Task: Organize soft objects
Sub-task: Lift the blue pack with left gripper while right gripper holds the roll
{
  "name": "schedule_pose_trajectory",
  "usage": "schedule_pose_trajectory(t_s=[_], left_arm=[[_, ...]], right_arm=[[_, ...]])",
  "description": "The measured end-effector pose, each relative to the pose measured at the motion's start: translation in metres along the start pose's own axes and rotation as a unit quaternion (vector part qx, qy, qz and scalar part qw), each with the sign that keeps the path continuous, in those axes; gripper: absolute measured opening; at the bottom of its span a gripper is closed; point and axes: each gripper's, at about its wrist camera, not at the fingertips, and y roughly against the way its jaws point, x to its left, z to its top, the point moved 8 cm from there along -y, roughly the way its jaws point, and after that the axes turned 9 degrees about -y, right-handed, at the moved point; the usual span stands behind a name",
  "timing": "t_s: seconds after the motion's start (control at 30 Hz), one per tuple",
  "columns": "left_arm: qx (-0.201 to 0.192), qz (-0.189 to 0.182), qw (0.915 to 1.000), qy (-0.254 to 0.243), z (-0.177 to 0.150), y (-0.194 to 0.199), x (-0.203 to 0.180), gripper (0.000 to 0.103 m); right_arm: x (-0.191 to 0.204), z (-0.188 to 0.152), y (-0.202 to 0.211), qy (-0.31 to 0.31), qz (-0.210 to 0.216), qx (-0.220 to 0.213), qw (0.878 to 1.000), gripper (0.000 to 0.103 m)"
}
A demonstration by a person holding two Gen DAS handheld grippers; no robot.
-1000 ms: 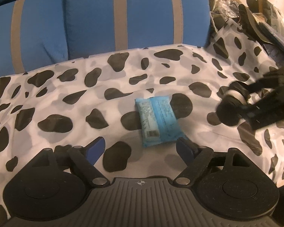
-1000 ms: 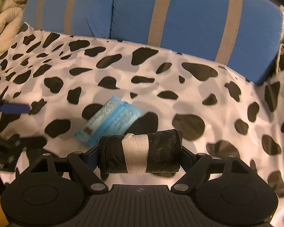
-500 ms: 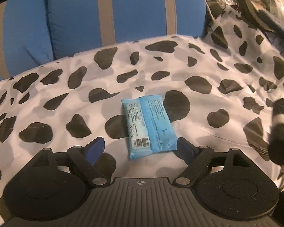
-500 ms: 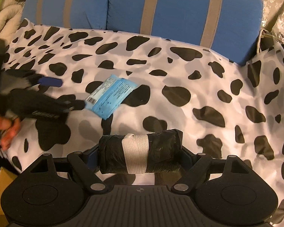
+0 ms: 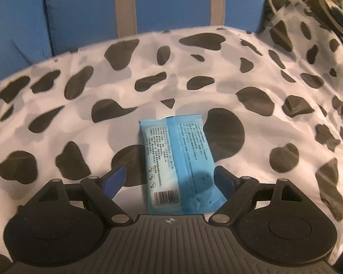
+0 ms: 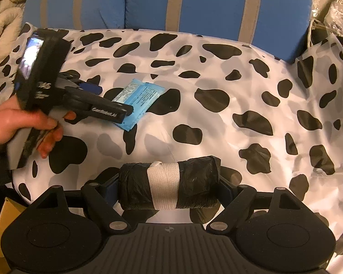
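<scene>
A light blue tissue pack (image 5: 178,159) lies flat on the cow-print sheet (image 5: 80,96). My left gripper (image 5: 169,179) is open and straddles the pack's near half. Its right pad (image 5: 221,178) is next to the pack's edge, while the left pad (image 5: 116,178) stands clear of it. In the right wrist view a hand (image 6: 22,123) holds that left gripper (image 6: 115,100) low over the pack (image 6: 144,93). My right gripper (image 6: 169,187) is shut on a black plastic roll with a white band (image 6: 169,182), held crosswise above the sheet's near part.
Blue cushions with tan stripes (image 6: 194,2) form the back behind the sheet. A beige quilted blanket (image 6: 4,32) is bunched at the far left. Dark clutter and plastic wrap (image 5: 320,2) pile up at the far right. A cardboard box corner (image 6: 2,223) shows at the lower left.
My left gripper has come forward and down until the pack lies between its fingers. The right gripper drew back from the pack with the roll, then stayed still.
</scene>
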Motion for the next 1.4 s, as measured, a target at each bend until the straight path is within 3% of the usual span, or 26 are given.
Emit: schedule_pose_trajectory(t_s=[0.13,0.3,0.47,0.53,0.6,0.67,1.07,1.4], left_arm=[[0.01,-0.01,0.9998,0.01,0.004,-0.017,-0.005,0.084],[0.014,0.014,0.9998,-0.01,0.006,-0.031,-0.013,0.096],[0.011,0.021,0.9996,0.013,0.009,-0.035,-0.008,0.097],[0.016,0.025,0.9994,0.019,0.009,-0.034,-0.007,0.094],[0.018,0.026,0.9993,0.018,0.01,-0.031,-0.007,0.076],[0.022,0.027,0.9993,0.016,0.009,-0.027,-0.006,0.069],[0.036,0.012,0.9993,0.004,-0.013,-0.003,0.008,0.063],[0.007,0.01,0.9999,-0.005,-0.023,0.035,0.021,0.062]], right_arm=[[0.003,0.001,-0.001,0.004,0.004,0.002,1.0,0.084],[0.007,0.002,-0.004,0.009,0.005,0.005,1.0,0.084],[0.007,0.004,-0.007,0.007,0.007,0.007,1.0,0.084],[0.006,0.003,-0.008,0.007,0.006,0.008,1.0,0.084],[0.005,0.002,-0.008,0.007,0.005,0.009,1.0,0.084],[0.003,0.002,-0.008,0.006,0.004,0.01,1.0,0.084],[0.003,0.003,-0.013,0.002,0.009,0.015,1.0,0.084],[0.011,0.004,-0.017,0.008,0.01,0.017,1.0,0.084]])
